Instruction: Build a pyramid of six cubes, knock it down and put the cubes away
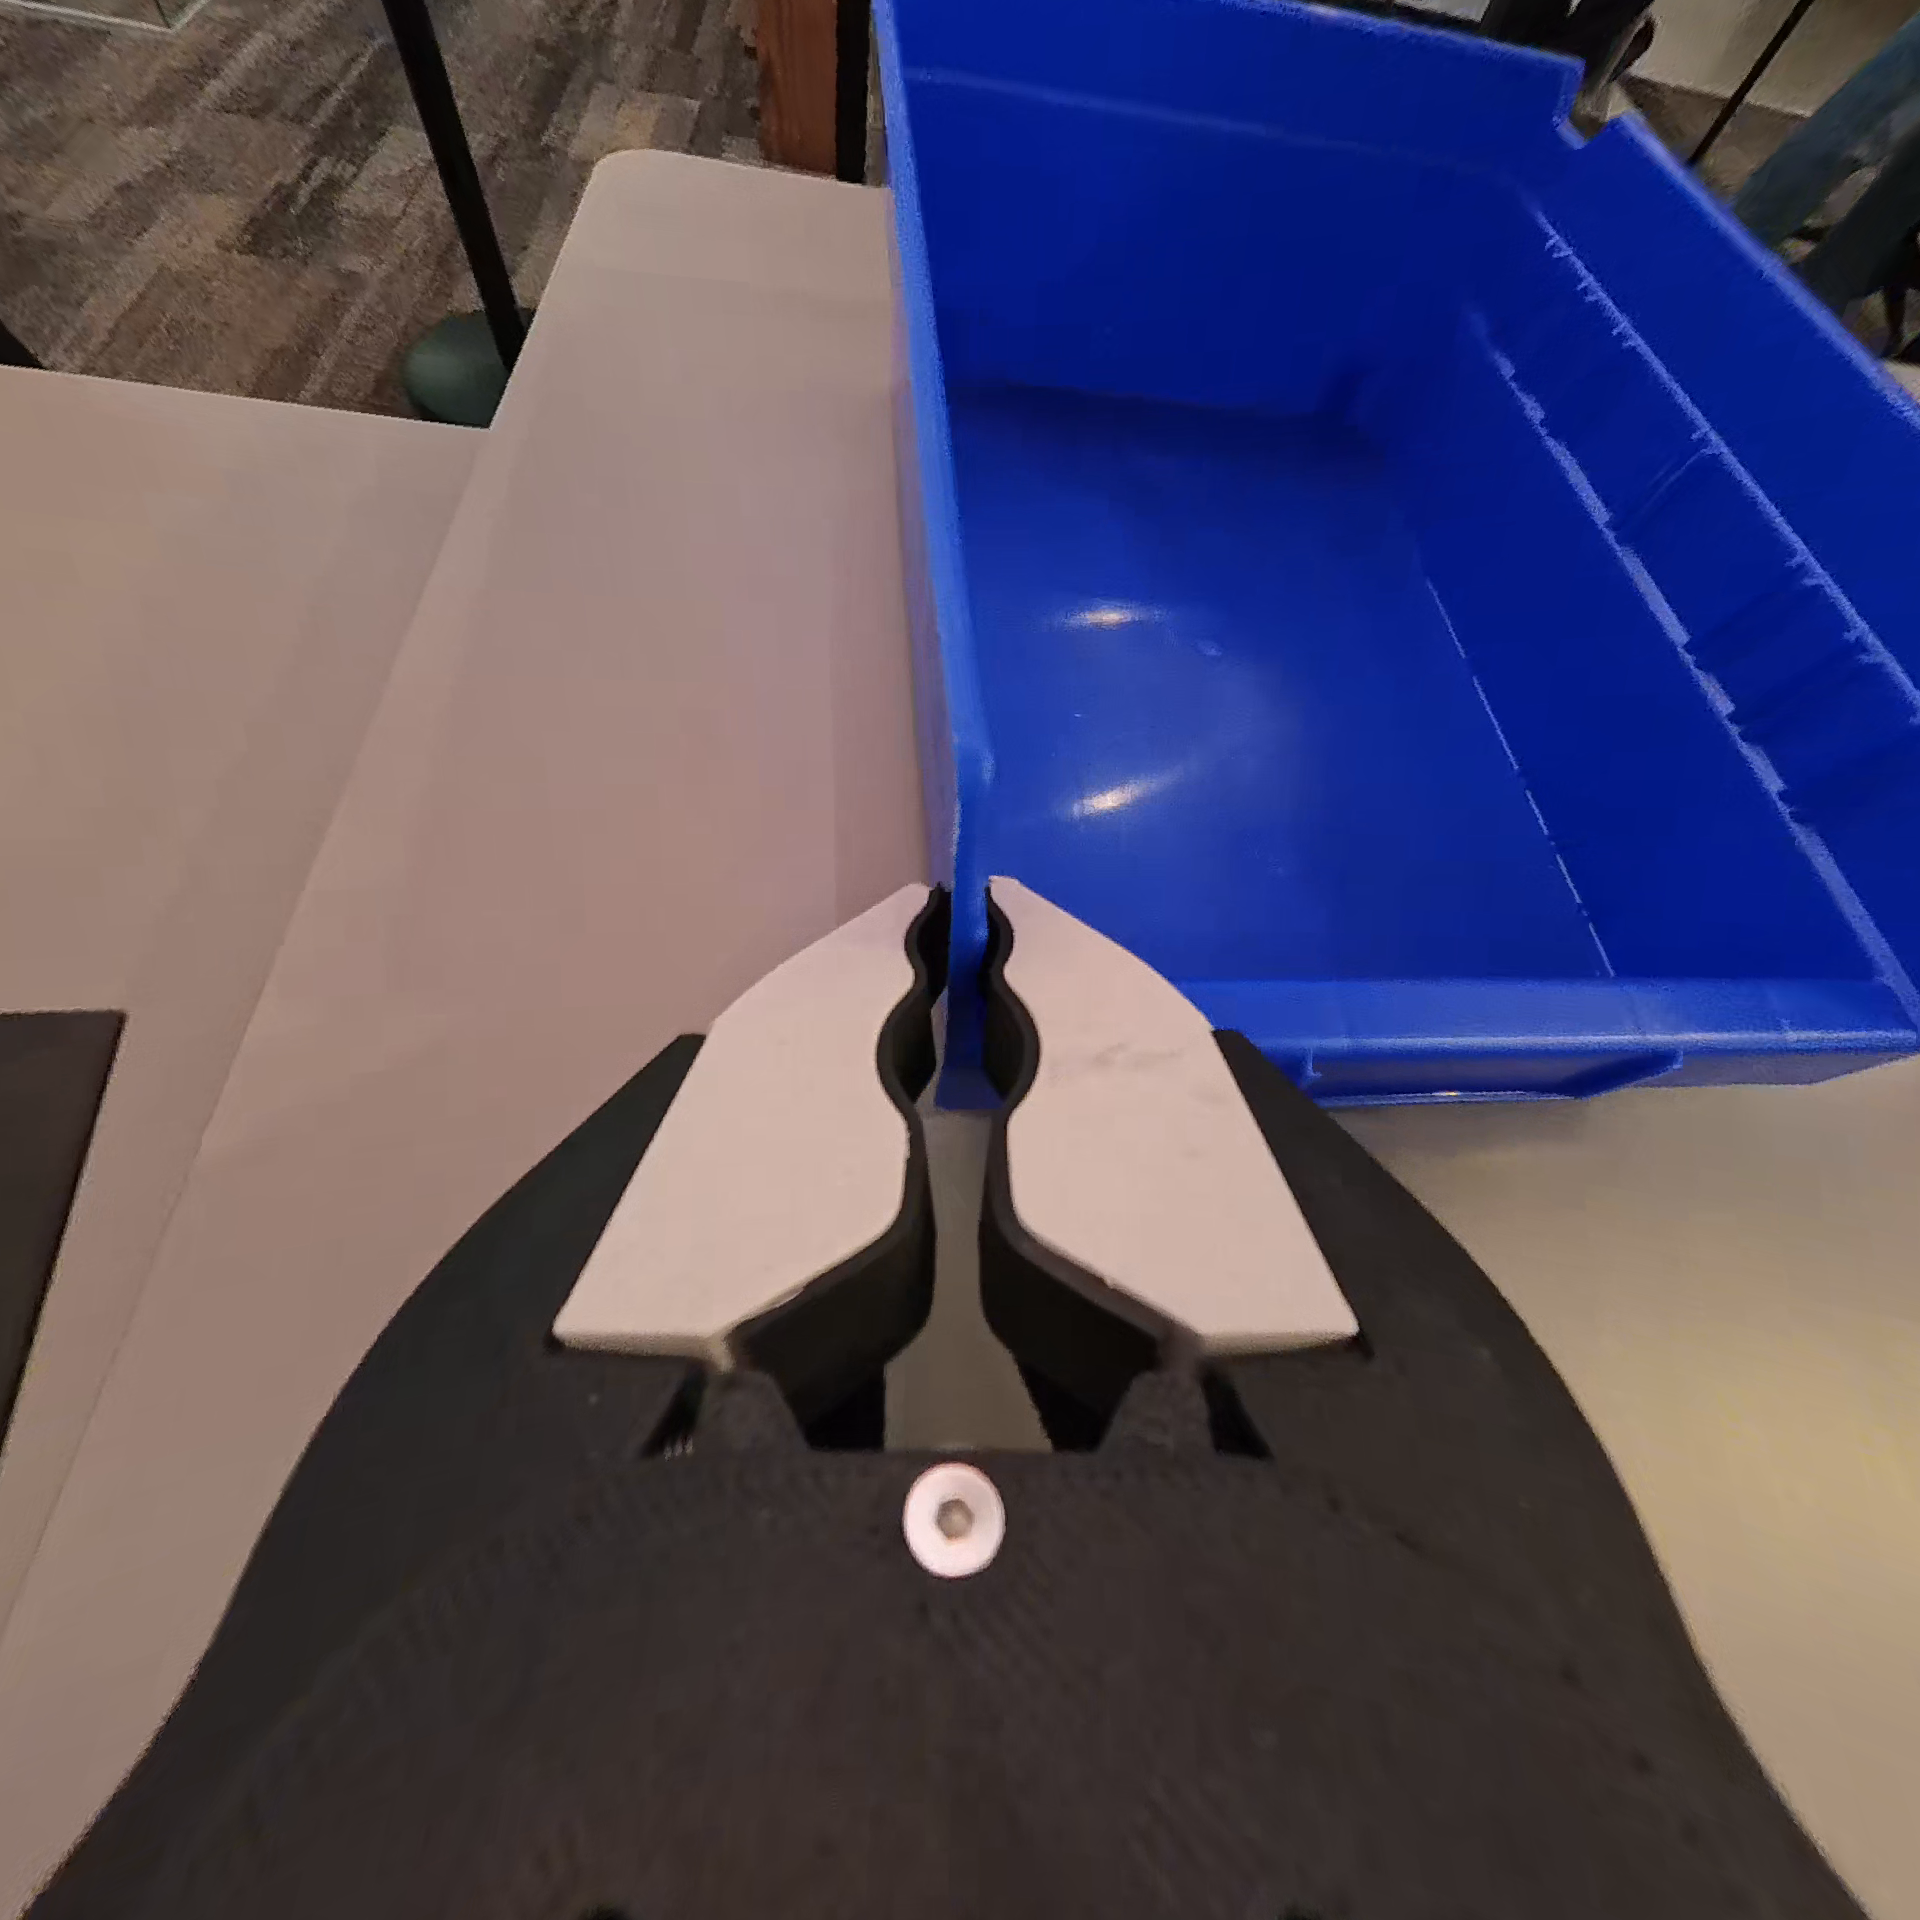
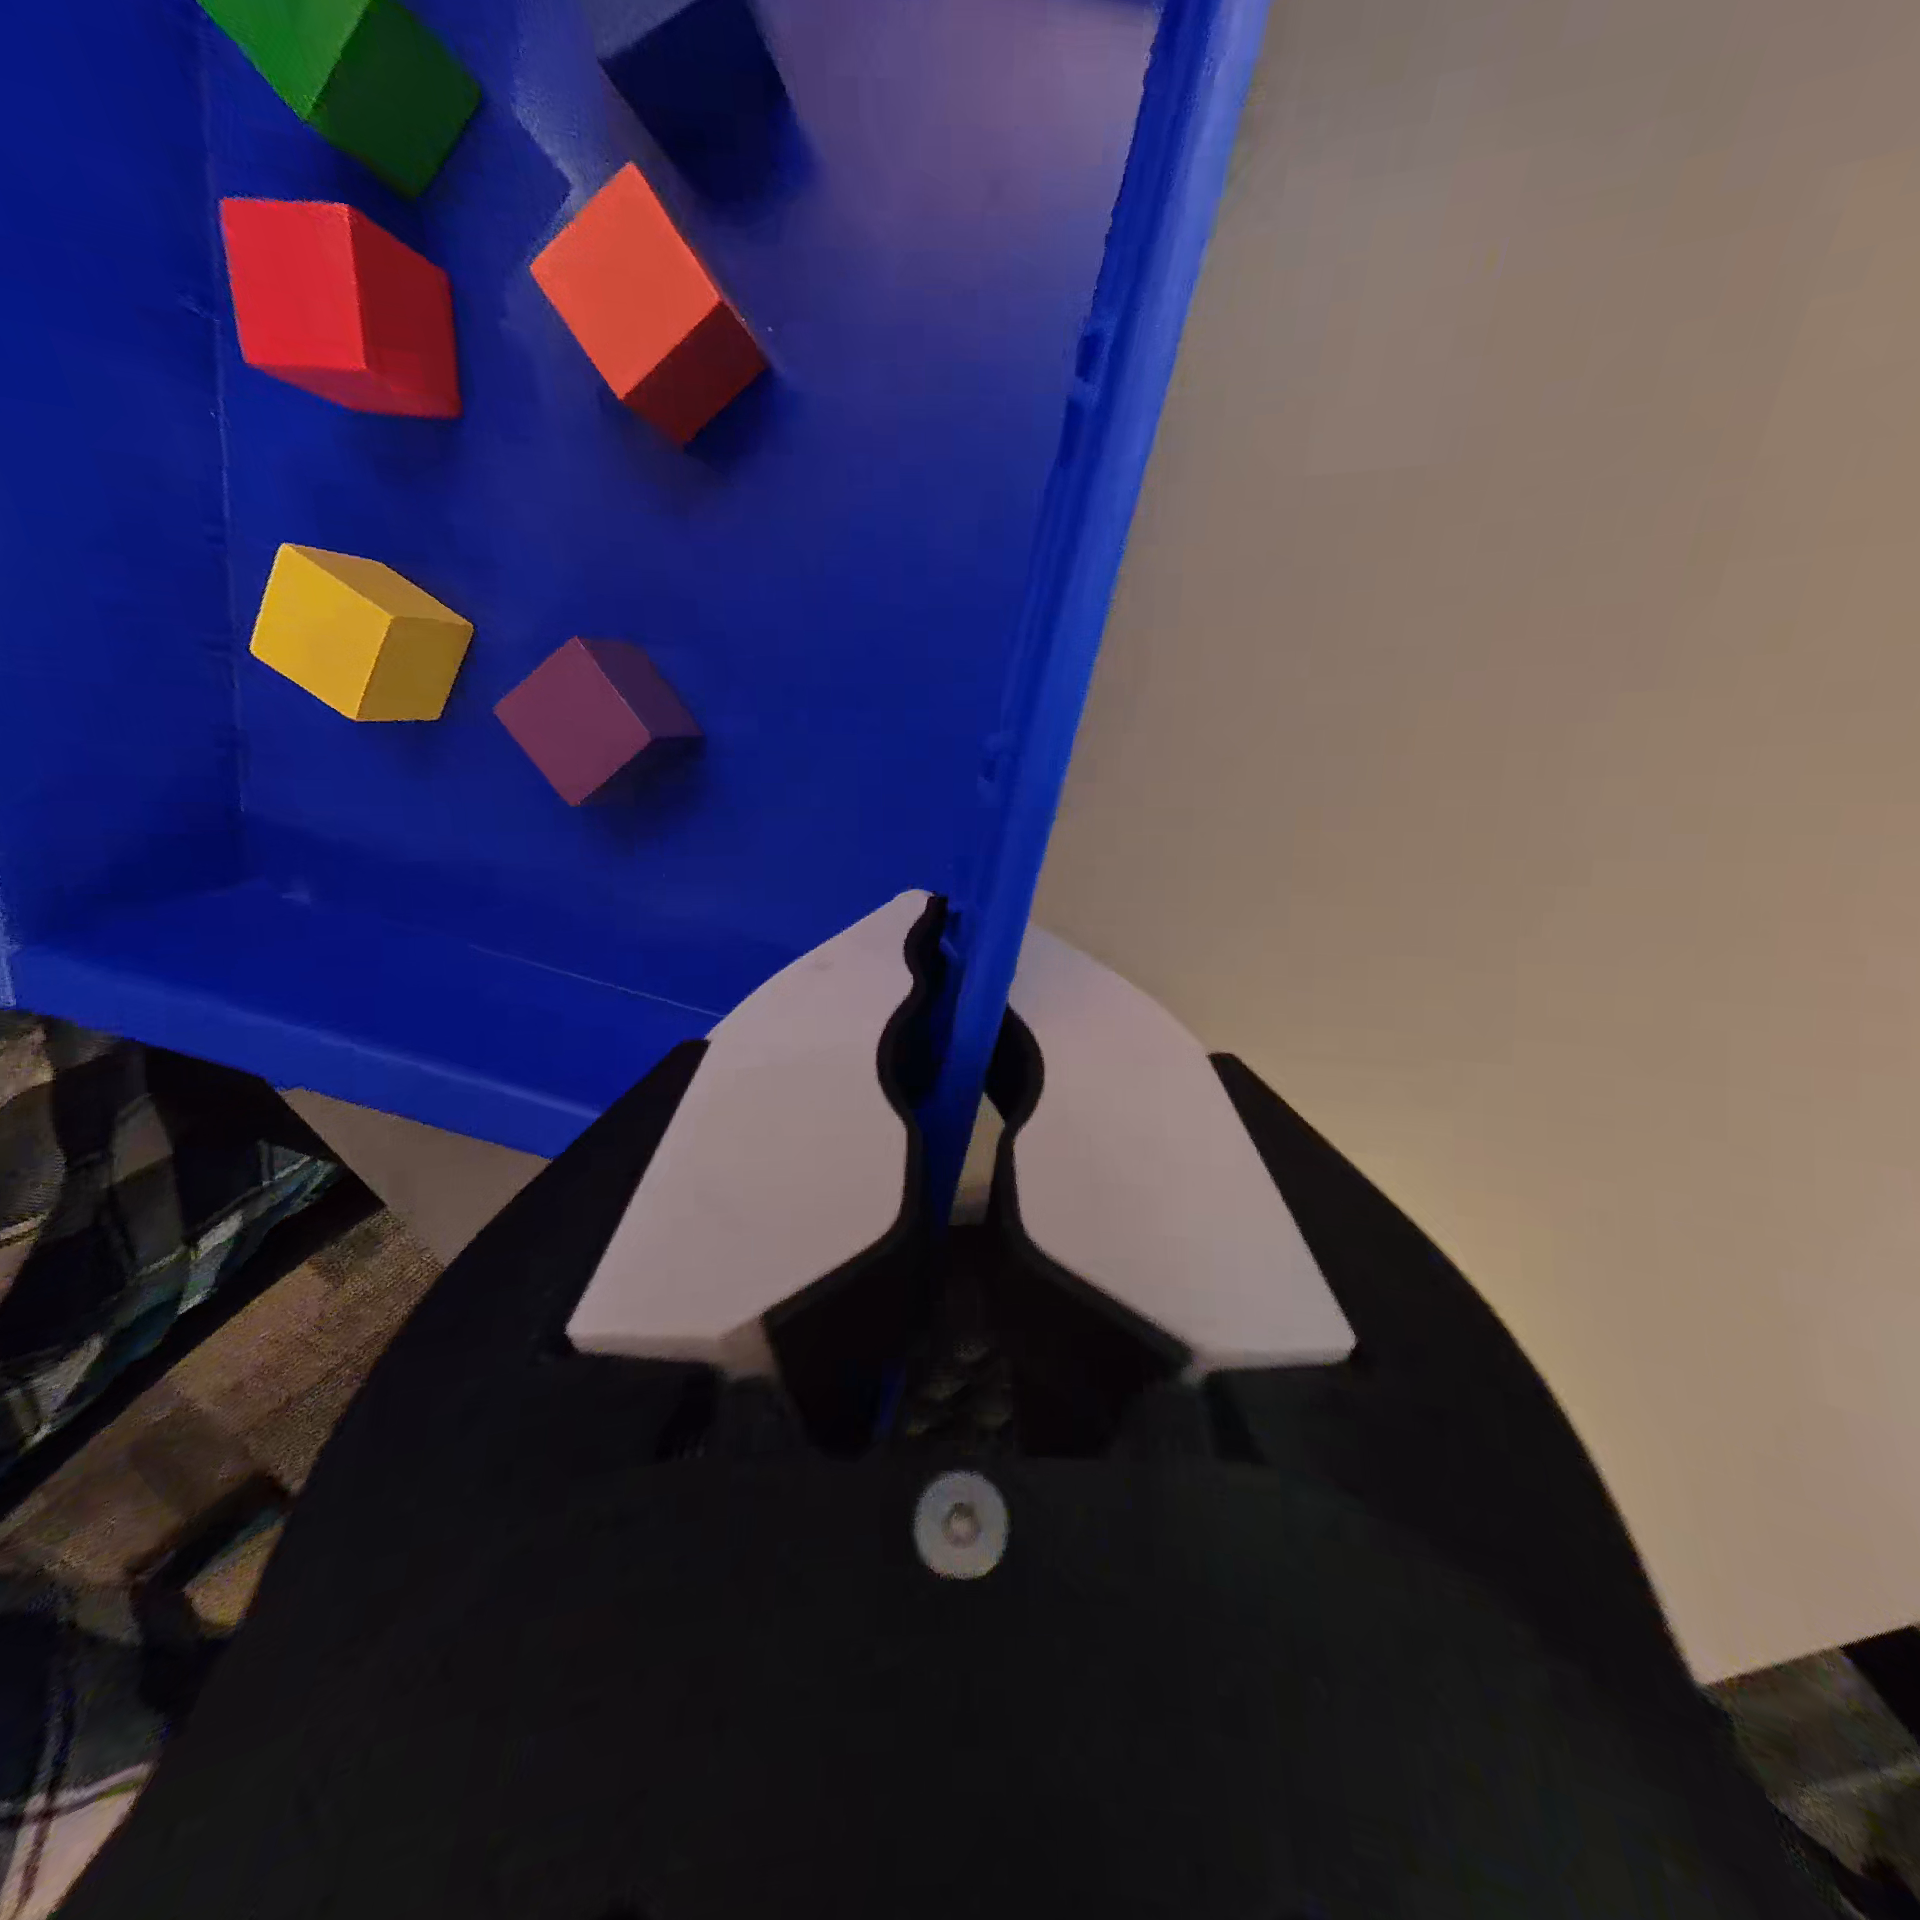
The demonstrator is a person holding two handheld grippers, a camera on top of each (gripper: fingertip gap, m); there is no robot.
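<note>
In the left wrist view, my left gripper (image 1: 966, 894) is shut on the thin side wall of a blue bin (image 1: 1195, 260), near its close corner. No cubes show inside that bin. In the right wrist view, my right gripper (image 2: 961, 909) is shut on the side wall of a blue bin (image 2: 1091, 468). Inside it lie loose cubes: green (image 2: 353, 73), dark blue (image 2: 696, 83), red (image 2: 332, 301), orange (image 2: 644, 301), yellow (image 2: 353, 634) and purple (image 2: 592, 717). I cannot tell whether both views show the same bin.
The bin stands on a beige table (image 1: 623, 623). A black mat (image 1: 42, 1195) lies at the left edge. Black poles (image 1: 457, 177) and carpet are beyond the table. In the right wrist view the table (image 2: 1507, 727) runs to the right, and a plaid cloth (image 2: 125, 1195) is at lower left. Some 80 cm of space lies between my two pairs of fingers.
</note>
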